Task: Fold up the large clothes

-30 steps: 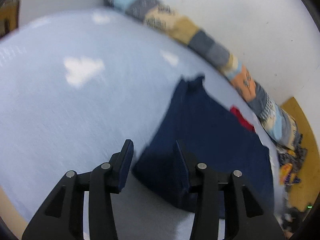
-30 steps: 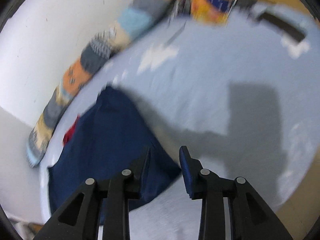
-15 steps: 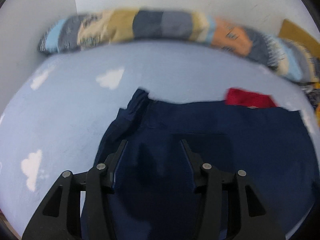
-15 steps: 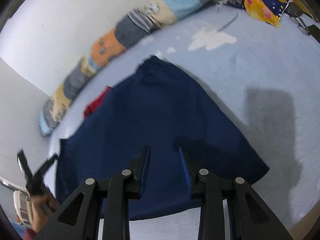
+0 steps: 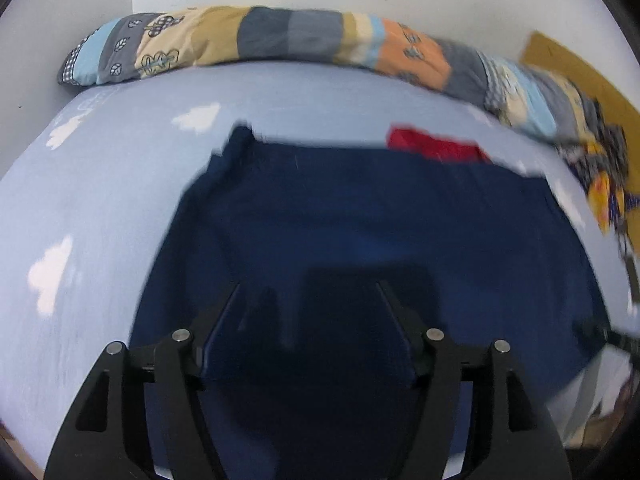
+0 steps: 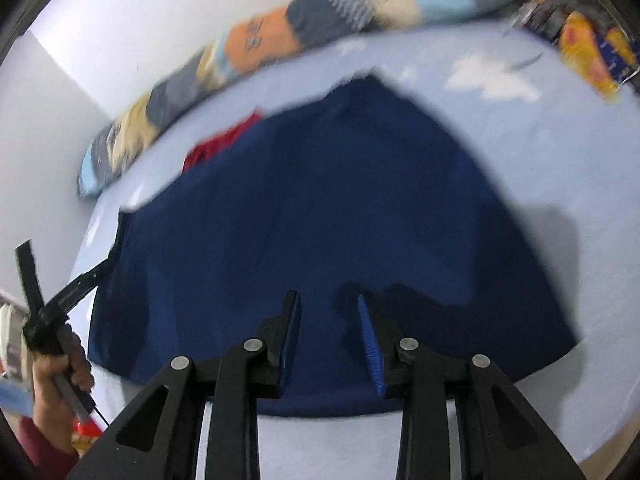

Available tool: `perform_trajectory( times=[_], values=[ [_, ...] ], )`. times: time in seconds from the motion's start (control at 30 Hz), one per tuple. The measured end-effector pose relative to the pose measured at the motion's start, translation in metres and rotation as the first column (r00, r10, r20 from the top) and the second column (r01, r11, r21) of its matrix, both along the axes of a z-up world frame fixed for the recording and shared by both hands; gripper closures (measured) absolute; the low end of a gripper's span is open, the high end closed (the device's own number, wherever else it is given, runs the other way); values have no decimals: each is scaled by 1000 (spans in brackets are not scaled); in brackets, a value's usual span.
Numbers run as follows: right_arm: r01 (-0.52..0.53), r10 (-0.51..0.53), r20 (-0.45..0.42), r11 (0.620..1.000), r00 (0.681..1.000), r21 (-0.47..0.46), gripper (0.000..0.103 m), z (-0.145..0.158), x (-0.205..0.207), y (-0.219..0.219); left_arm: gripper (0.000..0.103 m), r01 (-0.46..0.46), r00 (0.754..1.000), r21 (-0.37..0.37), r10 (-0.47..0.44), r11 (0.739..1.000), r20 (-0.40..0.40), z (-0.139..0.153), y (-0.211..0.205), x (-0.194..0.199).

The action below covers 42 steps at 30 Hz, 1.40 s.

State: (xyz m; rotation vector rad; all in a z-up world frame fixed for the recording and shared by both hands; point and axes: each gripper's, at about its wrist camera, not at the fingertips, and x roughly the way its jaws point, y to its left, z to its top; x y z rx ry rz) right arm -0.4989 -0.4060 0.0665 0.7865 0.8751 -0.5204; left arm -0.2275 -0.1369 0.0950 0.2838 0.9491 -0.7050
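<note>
A large navy garment point(image 5: 380, 220) point(image 6: 320, 208) lies spread flat on a light-blue bed sheet point(image 5: 100, 200) point(image 6: 560, 160) with white clouds. My left gripper point(image 5: 308, 292) hangs over the garment's near left part. Its jaws are opening and nothing is between them. In the right wrist view, a hand point(image 6: 60, 380) in a dark red sleeve holds the left gripper point(image 6: 66, 256) by the garment's left edge. My right gripper point(image 6: 328, 300) hovers over the garment's near edge. Its jaws are narrowly apart, closing a little, with only cloth below them.
A red garment point(image 5: 436, 146) point(image 6: 220, 144) peeks out beyond the navy one's far edge. A long patchwork pillow point(image 5: 280, 36) point(image 6: 320, 20) runs along the white wall. A heap of colourful clothes point(image 5: 608, 184) point(image 6: 588, 48) lies at the far right.
Both views have swung round to face the navy garment squarely. My left gripper moved from its left edge to above it and widened its jaws. The right gripper slid over its near edge.
</note>
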Motion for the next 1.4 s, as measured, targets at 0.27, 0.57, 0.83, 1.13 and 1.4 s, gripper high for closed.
perform_trajectory(
  times=[0.27, 0.57, 0.83, 1.13, 1.4],
  values=[
    [101, -103, -25, 992, 994, -72, 70, 11, -34, -1, 39, -45, 998, 36, 46, 998, -45, -7, 32, -31],
    [50, -51, -114, 999, 992, -10, 62, -5, -37, 11, 37, 1, 980, 50, 9, 999, -198, -31, 14, -60],
    [102, -103, -19, 993, 994, -54, 60, 19, -62, 13, 37, 42, 992, -1, -41, 999, -116, -16, -9, -77],
    [51, -53, -81, 998, 995, -29, 54, 3, -48, 19, 37, 84, 990, -58, -89, 995, -105, -14, -36, -97],
    [58, -61, -31, 995, 998, -81, 54, 14, -70, 20, 37, 123, 992, -49, -123, 991, -1, -20, -66, -119]
  ],
)
